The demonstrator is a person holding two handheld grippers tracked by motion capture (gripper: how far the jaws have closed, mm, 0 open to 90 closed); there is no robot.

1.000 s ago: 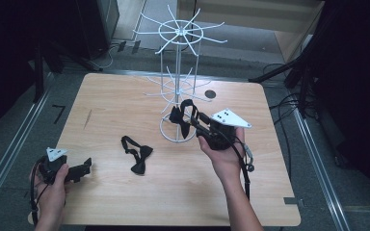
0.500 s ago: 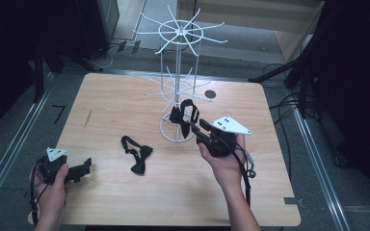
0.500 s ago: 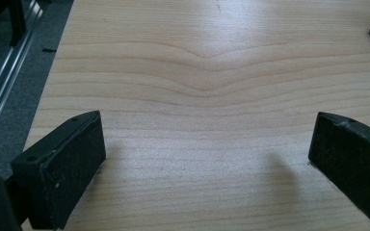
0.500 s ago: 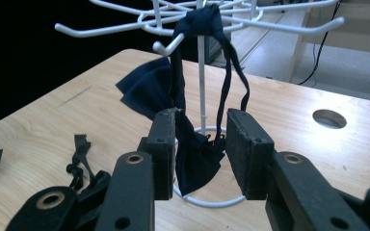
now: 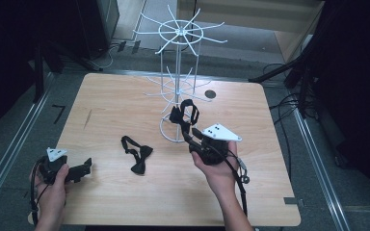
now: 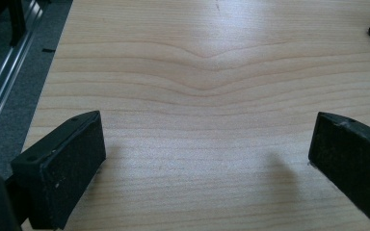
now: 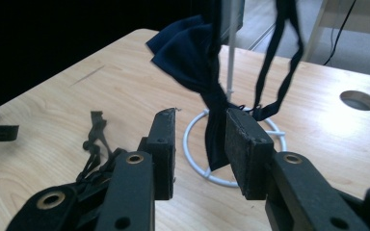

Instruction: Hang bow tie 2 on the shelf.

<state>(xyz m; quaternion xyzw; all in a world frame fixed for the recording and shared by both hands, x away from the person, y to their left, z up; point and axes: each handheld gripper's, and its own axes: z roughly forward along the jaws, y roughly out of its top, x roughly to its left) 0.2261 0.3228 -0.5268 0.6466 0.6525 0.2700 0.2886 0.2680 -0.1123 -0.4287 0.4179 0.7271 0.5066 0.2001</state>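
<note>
A dark navy bow tie [image 5: 176, 115] [image 7: 188, 53] hangs by its strap [image 7: 274, 62] from a low arm of the white wire rack [image 5: 178, 36]. My right gripper [image 5: 187, 133] [image 7: 200, 115] is just in front of the rack's base ring [image 7: 192, 139]. Its jaws stand apart around the tie's lower end, which brushes the right pad [image 7: 238, 144]. A second black bow tie [image 5: 138, 156] [image 7: 96, 139] lies flat on the table. My left gripper [image 5: 84, 168] [image 6: 207, 139] rests open near the table's front left corner, with only bare wood between its pads.
The wooden table [image 5: 125, 96] has a round cable hole [image 5: 210, 94] [image 7: 359, 100] behind the rack. Metal rails [image 5: 9, 154] run along the left and right sides. Cables [image 5: 289, 106] lie on the floor at the right.
My right gripper has drawn back a little from the rack, toward the near right. The hanging tie stays at the rack. The left gripper has not moved.
</note>
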